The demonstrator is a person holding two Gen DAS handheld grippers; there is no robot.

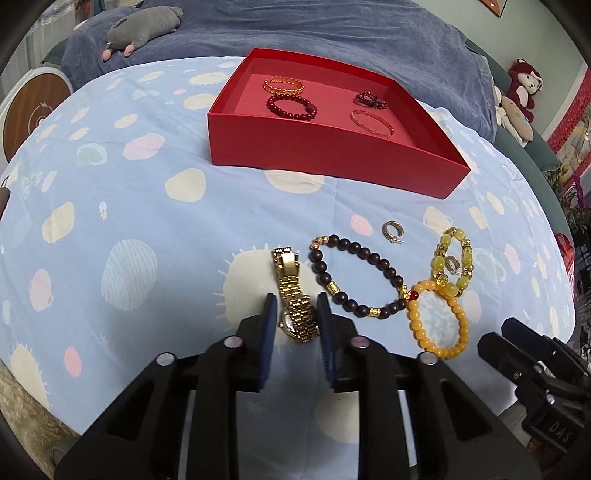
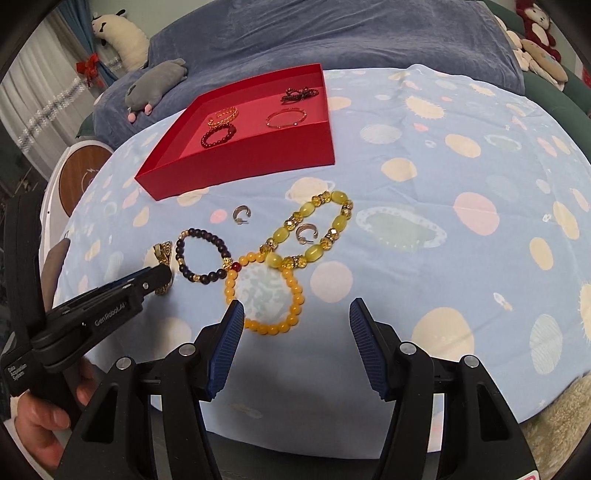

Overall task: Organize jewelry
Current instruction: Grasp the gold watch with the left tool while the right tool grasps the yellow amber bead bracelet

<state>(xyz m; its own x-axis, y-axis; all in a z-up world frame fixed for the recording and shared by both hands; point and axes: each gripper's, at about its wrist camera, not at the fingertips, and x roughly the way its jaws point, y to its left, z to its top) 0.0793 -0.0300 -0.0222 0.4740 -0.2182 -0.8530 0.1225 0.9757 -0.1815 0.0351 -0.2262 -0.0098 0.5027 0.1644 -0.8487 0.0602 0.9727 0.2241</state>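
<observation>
A gold watch (image 1: 293, 295) lies on the blue cloth between the fingers of my left gripper (image 1: 296, 308), whose jaws are close on both sides of its band; contact is unclear. Beside it lie a dark bead bracelet (image 1: 356, 277), an orange bead bracelet (image 1: 439, 319), a yellow-green bead bracelet (image 1: 452, 262) and two silver hoop earrings (image 1: 391, 230) (image 1: 451, 264). The red box (image 1: 332, 147) holds several bracelets. My right gripper (image 2: 295, 314) is open and empty, just in front of the orange bracelet (image 2: 264, 291). The left gripper (image 2: 159, 275) covers part of the watch (image 2: 162, 253).
A blue-grey blanket (image 1: 332, 33) lies behind the box with a grey plush toy (image 1: 144, 29) on it. More plush toys (image 1: 521, 92) sit at the far right. A round wooden-topped thing (image 1: 33, 107) stands beyond the left edge of the cloth.
</observation>
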